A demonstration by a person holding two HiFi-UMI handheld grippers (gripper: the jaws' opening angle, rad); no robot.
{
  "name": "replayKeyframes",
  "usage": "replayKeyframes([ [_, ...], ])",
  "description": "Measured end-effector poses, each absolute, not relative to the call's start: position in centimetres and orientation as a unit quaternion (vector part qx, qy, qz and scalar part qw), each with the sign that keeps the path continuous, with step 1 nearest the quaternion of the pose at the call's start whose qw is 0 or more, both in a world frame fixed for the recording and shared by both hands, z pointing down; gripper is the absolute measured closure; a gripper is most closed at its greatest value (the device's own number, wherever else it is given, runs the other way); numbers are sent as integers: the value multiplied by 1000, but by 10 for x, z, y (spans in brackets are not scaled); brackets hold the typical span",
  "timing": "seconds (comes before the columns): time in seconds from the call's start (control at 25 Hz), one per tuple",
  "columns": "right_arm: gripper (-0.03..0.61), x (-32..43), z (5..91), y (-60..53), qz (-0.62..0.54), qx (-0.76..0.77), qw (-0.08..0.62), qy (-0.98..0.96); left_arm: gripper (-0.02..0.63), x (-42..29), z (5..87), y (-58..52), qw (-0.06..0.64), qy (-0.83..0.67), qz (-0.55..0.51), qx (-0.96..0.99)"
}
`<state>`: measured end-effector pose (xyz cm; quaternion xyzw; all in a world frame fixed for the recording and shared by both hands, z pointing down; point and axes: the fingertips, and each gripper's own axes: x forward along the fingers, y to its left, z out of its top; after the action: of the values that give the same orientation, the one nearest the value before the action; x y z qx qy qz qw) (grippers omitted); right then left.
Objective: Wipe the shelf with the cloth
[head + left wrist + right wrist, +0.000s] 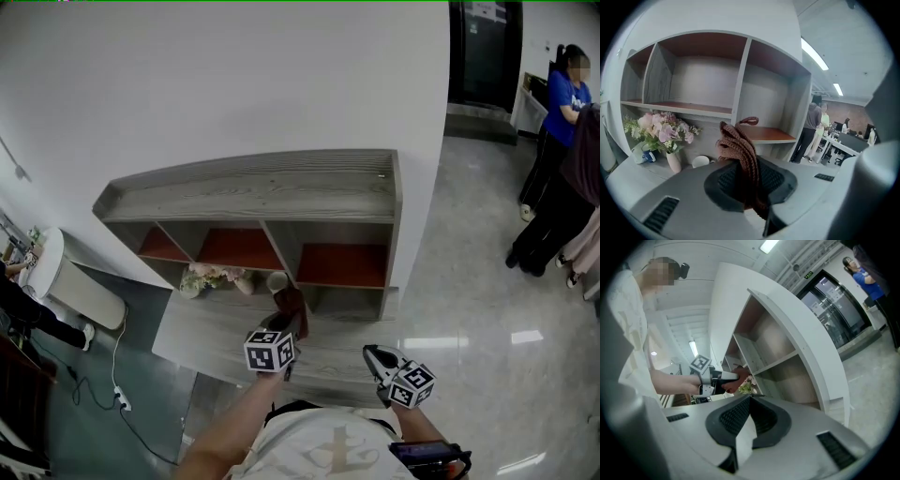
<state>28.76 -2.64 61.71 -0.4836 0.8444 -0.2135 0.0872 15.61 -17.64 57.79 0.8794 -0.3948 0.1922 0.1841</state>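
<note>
Head view: grey wood-grain shelf unit [262, 192] with rust-red compartment floors stands against white wall. Left claw [287, 326] holds brown knitted cloth [293, 304] over lower ledge, near white cup [277, 280]; right claw [377, 356] hangs nearby.
Left gripper view: jaws clamped on chunky ribbed knit, bunched upright, clear of shelf. Wiping judged not yet under way, all surfaces left.
Right gripper view: jaws together, nothing between.
</note>
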Motion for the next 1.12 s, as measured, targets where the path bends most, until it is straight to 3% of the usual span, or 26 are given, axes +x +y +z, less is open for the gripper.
replayKeyframes([
  [0.52,574,259,606,-74,-207,-508,83,832,548,93,585,-178,216,-352,154,898],
  [1.12,574,193,594,-123,-200,-512,71,832,546,69,520,-232,203,-276,87,936],
])
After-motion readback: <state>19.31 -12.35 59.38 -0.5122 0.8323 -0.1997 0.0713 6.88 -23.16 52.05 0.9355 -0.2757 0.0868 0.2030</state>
